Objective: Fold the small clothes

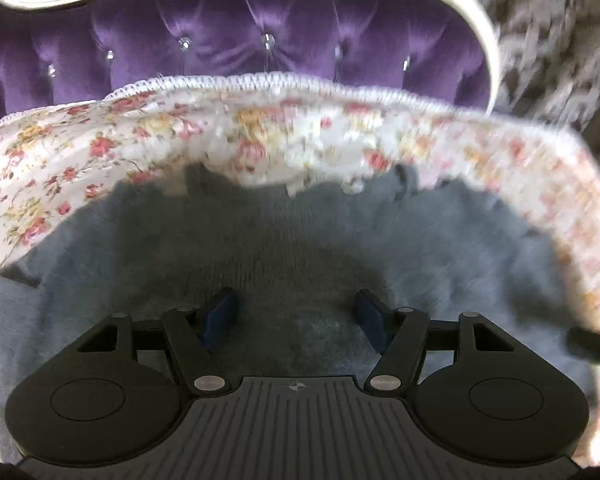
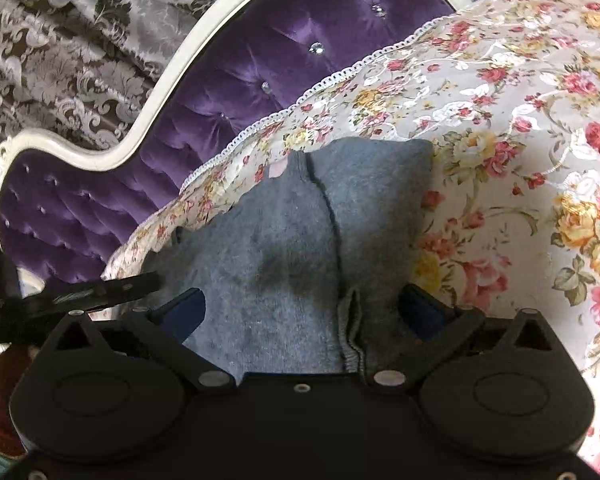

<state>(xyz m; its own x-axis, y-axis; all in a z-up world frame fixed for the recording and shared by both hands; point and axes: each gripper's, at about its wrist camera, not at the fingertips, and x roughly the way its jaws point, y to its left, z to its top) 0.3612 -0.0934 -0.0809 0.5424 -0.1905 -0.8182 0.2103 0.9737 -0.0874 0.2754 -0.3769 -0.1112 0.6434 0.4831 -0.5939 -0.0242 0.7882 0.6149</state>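
A small grey knitted garment (image 1: 284, 240) lies spread on a floral bedspread (image 1: 60, 168). My left gripper (image 1: 296, 312) hovers just over its middle, open and empty. In the right wrist view the same garment (image 2: 268, 240) lies partly folded, with a dark seam running down it and a ribbed hem (image 2: 352, 332) near the camera. My right gripper (image 2: 304, 308) is open, its blue pads on either side of the hem region, close above the fabric. The left gripper (image 2: 100, 292) shows at the left edge of that view, over the garment's left side.
A purple tufted headboard (image 1: 236, 48) with a white curved frame (image 2: 100, 152) stands behind the bed. A grey patterned curtain (image 2: 68, 40) hangs beyond it. The floral bedspread (image 2: 520, 140) stretches to the right of the garment.
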